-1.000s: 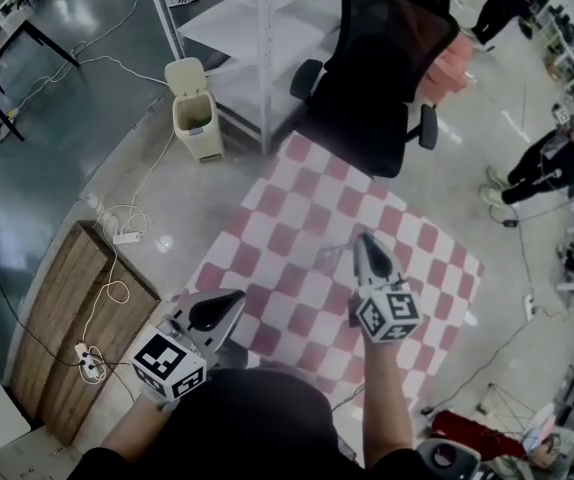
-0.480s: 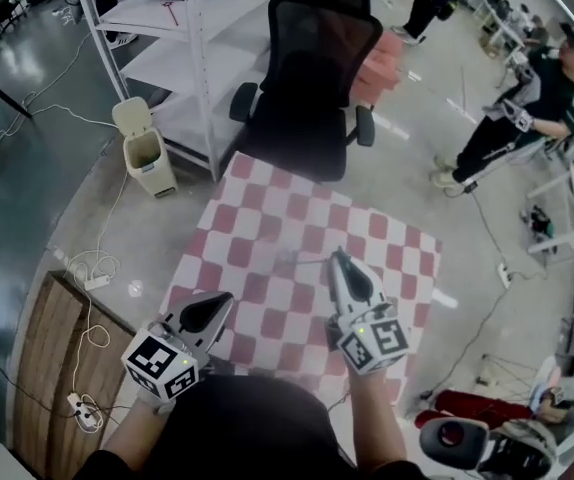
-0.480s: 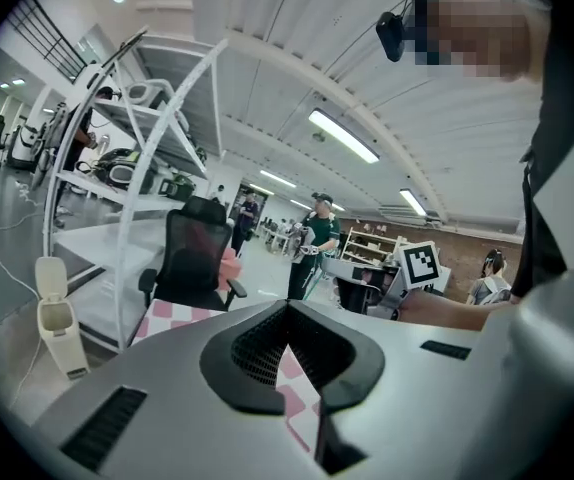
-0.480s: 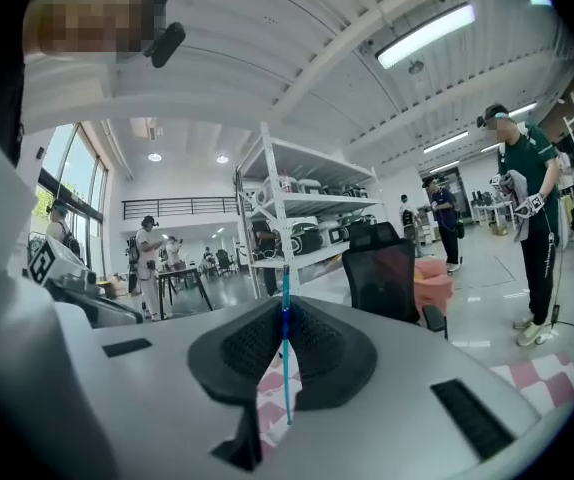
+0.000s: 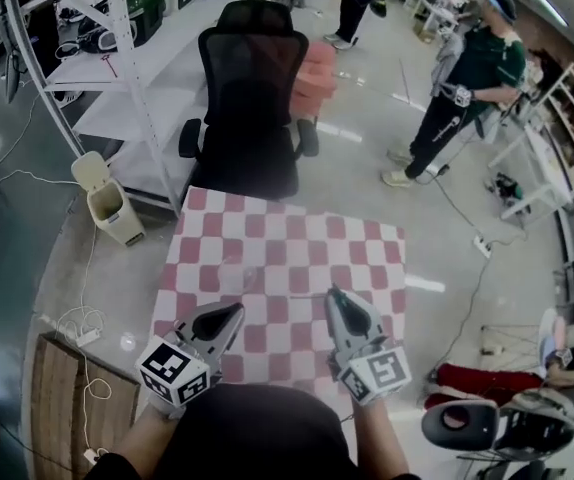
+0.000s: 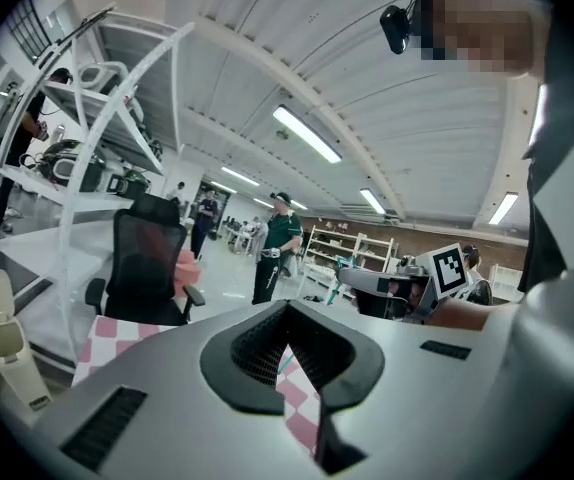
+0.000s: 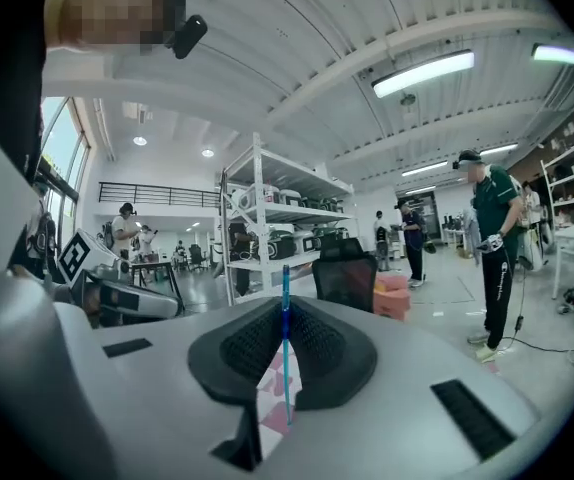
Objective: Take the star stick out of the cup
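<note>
My right gripper (image 5: 333,293) is shut on a thin blue star stick (image 7: 286,343), which stands upright between its pads (image 7: 312,353). From the left gripper view the stick's teal end (image 6: 344,271) pokes out past the right gripper's tip. The stick hangs above the near part of the red-and-white checked cloth (image 5: 297,238). A faint clear shape on the cloth (image 5: 235,273) may be the cup; I cannot tell for sure. My left gripper (image 5: 235,310) is beside it at the cloth's near left, jaws together with nothing between them (image 6: 287,313).
A black office chair (image 5: 252,98) stands at the table's far edge, with pink boxes behind it. A white shelf rack (image 5: 87,88) and a beige bin (image 5: 107,208) are at the left. A person (image 5: 467,78) stands at the far right. Cables lie on the floor.
Both grippers have risen and drawn back toward me, the right one carrying the stick. The head view has tipped up, so more of the room shows.
</note>
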`<control>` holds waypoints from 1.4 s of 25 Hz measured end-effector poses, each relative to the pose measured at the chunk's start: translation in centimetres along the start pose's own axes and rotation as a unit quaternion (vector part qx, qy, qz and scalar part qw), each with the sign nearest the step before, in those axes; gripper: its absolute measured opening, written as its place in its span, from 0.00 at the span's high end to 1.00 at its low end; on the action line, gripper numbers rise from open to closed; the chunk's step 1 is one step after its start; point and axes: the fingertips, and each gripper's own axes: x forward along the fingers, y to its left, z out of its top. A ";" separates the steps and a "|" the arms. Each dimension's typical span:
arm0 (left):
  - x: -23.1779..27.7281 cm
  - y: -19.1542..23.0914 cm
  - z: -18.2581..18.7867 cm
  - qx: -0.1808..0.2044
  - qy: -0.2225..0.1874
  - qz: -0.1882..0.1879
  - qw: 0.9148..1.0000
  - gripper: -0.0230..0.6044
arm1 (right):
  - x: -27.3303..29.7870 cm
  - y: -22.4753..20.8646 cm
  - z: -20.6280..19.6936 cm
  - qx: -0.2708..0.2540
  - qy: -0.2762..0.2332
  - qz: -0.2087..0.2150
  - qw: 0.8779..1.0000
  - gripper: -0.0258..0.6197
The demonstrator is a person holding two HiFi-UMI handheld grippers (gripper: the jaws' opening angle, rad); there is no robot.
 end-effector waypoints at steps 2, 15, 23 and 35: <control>0.6 -0.6 0.1 0.003 0.002 -0.012 1.000 0.90 | -1.5 -0.7 -0.4 0.001 0.001 -0.016 1.000 0.91; 2.8 -1.7 -0.6 0.017 0.023 -0.052 0.998 0.90 | -7.1 -3.6 -3.0 0.024 0.003 -0.102 0.995 0.91; 3.1 -1.7 -1.0 0.015 0.027 -0.058 0.998 0.90 | -6.6 -3.6 -3.4 0.029 0.005 -0.110 0.994 0.91; 2.6 -1.1 -1.3 0.014 0.032 -0.052 0.998 0.90 | -6.3 -2.9 -4.2 0.019 0.017 -0.103 0.994 0.92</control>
